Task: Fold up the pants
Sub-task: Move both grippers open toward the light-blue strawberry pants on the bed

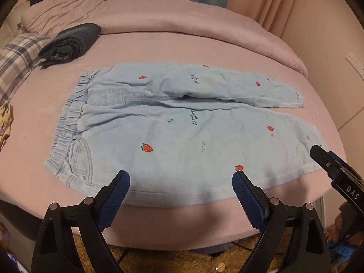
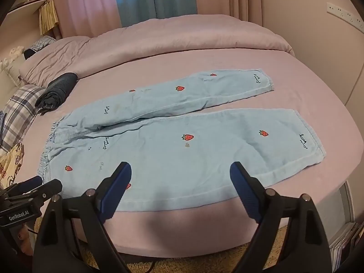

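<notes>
Left wrist view: both grippers' fingers [image 1: 124, 182] spread, empty, above pants [image 1: 182, 136] at bed's [image 1: 159, 41] near edge; pinching one layer risks a skewed fold.

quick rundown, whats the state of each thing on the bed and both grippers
pants: spread flat, unfolded, legs apart, waistband to the left
dark garment: rolled up, lying apart from the pants by the plaid pillow
duvet: bunched up along the far side of the bed
left gripper: open, nothing between its fingers
right gripper: open, nothing held
</notes>
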The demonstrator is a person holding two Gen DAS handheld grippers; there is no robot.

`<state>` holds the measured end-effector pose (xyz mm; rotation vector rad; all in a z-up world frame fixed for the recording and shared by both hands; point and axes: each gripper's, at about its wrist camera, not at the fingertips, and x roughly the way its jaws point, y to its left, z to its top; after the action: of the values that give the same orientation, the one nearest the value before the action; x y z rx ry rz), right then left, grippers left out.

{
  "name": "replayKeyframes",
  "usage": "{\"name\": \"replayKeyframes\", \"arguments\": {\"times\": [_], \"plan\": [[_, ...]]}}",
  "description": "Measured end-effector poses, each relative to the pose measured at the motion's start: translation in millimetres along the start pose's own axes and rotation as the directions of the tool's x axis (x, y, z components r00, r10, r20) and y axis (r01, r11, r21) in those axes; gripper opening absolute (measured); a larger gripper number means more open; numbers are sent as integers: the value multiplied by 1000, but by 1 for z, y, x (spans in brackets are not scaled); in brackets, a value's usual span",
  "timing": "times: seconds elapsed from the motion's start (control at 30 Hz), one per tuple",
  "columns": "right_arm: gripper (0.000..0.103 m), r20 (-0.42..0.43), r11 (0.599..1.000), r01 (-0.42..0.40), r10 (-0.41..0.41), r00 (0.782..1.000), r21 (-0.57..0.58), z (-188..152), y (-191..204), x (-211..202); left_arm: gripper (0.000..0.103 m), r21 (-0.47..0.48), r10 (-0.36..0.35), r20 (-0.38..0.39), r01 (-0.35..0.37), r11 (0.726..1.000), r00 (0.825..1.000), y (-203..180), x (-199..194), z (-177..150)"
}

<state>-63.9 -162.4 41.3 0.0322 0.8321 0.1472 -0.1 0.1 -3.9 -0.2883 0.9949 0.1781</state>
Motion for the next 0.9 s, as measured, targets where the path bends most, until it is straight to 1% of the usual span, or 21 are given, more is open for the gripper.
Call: {"name": "replayKeyframes", "arguments": {"times": [0.1,0.2,0.27,0.4,0.57,0.63,0.7,0.83,0.9], "plan": [[89,5,1000,0,0,1000,-1,-1,0,-2,93,-3,13,-13,-13,1000,1000,-1,1,0],[88,5,1000,1,-1,1000,-4,0,-1,-4,93,-10,8,-27,-9,1000,1000,3,-1,-2],[88,7,1000,1,-1,1000,-5,-4,2,3,93,-15,-1,-17,0,1000,1000,5,2,-2],[88,8,1000,1,-1,1000,-5,-6,3,3,93,-16,-1,-9,1,1000,1000,6,3,-4],[88,-2,1000,3,-3,1000,-12,-4,2,2,93,-28,-7,-16,7,1000,1000,8,5,-5],[88,-3,1000,3,-3,1000,-12,-4,2,2,93,-38,-22,-18,21,999,1000,10,6,-5],[87,-6,1000,2,-2,1000,-12,-3,1,2,93,-40,-18,-22,17,999,1000,11,7,-5],[87,14,1000,-7,7,1000,-4,-4,1,3,92,-50,-17,-21,16,999,1000,14,7,-6],[87,8,1000,-5,5,1000,-6,-5,0,4,91,-57,-22,-20,21,998,1000,15,6,-6]]}}
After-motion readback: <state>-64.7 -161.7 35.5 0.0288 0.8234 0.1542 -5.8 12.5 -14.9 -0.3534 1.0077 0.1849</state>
